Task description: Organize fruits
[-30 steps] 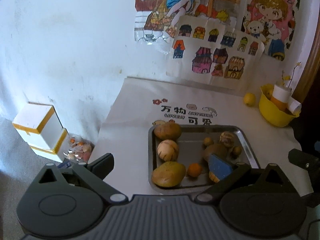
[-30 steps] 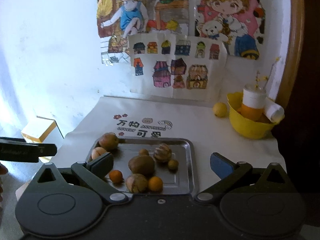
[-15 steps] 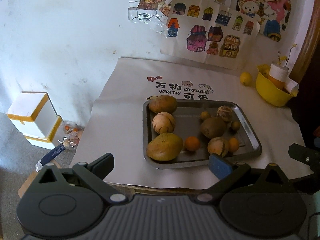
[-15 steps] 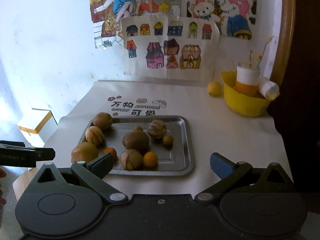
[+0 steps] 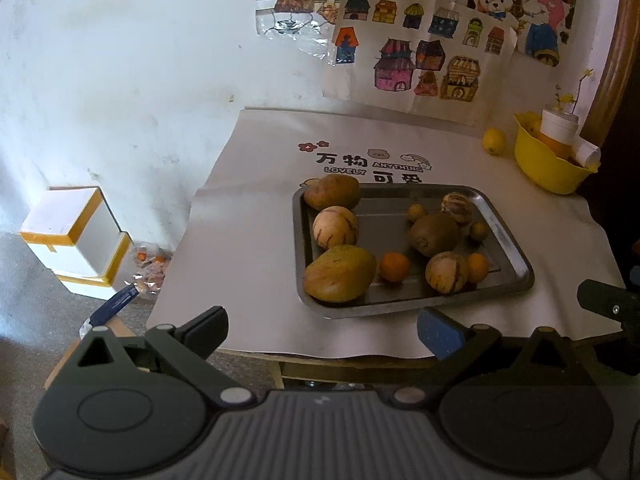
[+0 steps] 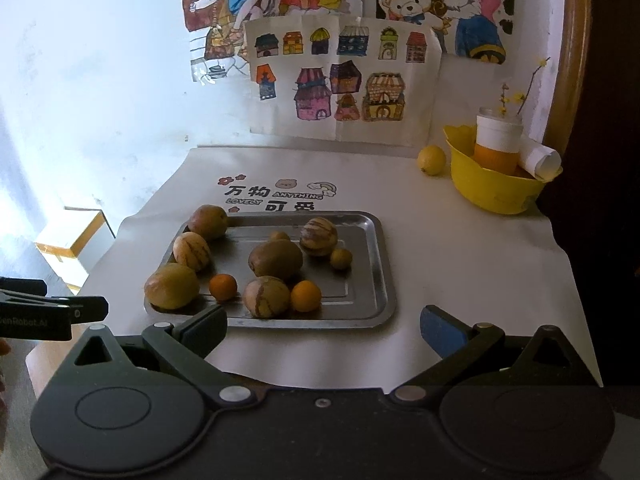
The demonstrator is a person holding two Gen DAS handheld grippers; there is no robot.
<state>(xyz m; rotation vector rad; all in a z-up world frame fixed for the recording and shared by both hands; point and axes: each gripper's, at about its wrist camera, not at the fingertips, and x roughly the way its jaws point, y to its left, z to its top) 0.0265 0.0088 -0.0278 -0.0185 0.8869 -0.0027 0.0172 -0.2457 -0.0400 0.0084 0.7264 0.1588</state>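
The metal tray [image 6: 376,264] on my table's white cover [image 6: 460,264] holds all the fruit: a mango [image 6: 172,286] at its near left corner, a kiwi [image 6: 275,259] in the middle, striped melons and small oranges around it. The yellow bowl [image 6: 492,192] at the far right holds a white-capped orange cup [image 6: 498,144] and a paper roll; a lemon [image 6: 432,160] sits just beside it. My left gripper [image 5: 322,330] and right gripper [image 6: 323,322] both stand wide apart, empty, short of the tray and touching nothing.

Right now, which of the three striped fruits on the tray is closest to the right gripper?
The striped fruit at the tray's near edge, touching the small orange. The other two striped ones lie farther back.
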